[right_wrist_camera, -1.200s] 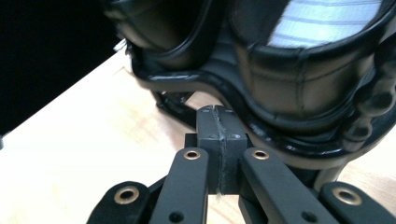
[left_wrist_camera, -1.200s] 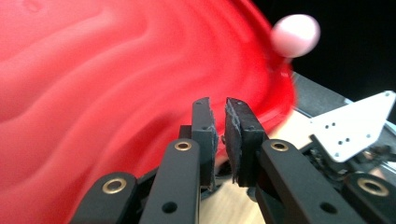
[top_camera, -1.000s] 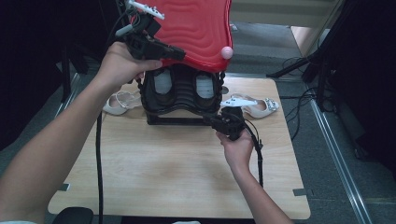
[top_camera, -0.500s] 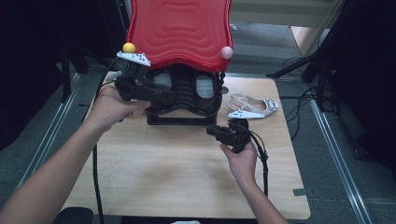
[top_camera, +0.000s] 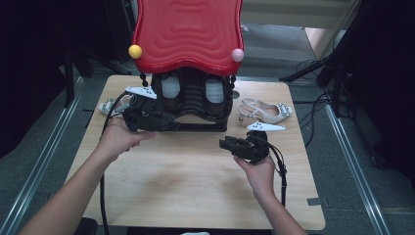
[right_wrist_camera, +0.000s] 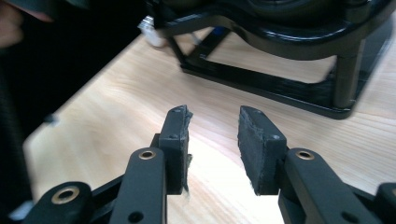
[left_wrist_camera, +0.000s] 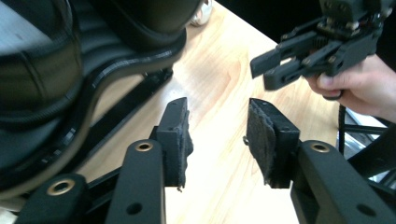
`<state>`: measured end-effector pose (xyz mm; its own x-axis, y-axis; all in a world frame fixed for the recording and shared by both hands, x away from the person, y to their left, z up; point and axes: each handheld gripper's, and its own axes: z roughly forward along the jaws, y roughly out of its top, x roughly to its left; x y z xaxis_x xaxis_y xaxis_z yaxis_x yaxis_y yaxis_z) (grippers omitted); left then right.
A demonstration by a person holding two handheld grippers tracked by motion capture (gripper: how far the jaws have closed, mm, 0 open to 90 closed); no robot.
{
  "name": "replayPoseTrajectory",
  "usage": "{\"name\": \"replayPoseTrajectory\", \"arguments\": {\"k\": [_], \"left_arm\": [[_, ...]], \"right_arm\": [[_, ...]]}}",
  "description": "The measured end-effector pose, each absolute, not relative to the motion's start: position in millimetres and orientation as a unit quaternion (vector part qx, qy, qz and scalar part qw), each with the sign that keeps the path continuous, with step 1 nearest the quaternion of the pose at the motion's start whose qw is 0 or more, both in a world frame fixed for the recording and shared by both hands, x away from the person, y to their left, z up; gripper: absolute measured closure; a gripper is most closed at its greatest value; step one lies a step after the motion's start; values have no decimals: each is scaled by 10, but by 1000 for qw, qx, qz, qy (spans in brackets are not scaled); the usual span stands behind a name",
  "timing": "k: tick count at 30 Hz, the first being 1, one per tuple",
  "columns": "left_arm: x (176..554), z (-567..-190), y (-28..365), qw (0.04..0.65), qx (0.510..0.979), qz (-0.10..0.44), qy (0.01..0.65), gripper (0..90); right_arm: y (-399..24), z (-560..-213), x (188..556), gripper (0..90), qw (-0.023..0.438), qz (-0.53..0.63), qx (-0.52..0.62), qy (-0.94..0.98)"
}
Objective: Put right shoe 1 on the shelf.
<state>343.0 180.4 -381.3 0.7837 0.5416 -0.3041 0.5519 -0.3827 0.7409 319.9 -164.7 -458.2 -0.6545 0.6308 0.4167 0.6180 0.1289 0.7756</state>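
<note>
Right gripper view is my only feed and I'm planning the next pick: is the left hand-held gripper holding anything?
Observer: No. The left hand-held gripper has just been opening its jaws, and nothing sits between them, with only table beyond.
Operator: Any shoe lying loose on the right side?
Observer: Yes, a white sandal lies on the table, right of the black stand.
Operator: Is the stand's top covered?
Observer: No, its red lid is tilted up, with two shoes showing beneath.
</note>
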Motion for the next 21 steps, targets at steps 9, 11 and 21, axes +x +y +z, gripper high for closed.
{"name": "replayPoseTrajectory", "arguments": {"k": [9,11,21], "left_arm": [[3362,-4098,1802,446,837,-25,315,444],[3350,-4157,1813,446,837,-30,315,441],[3266,-4405,1935,436,834,-21,337,479]], "right_arm": [[-1775,-4580,3193,537,10,488,407,772],[-1782,-4580,3178,501,14,487,409,772],[-1931,-4677,3135,428,14,501,394,770]]}}
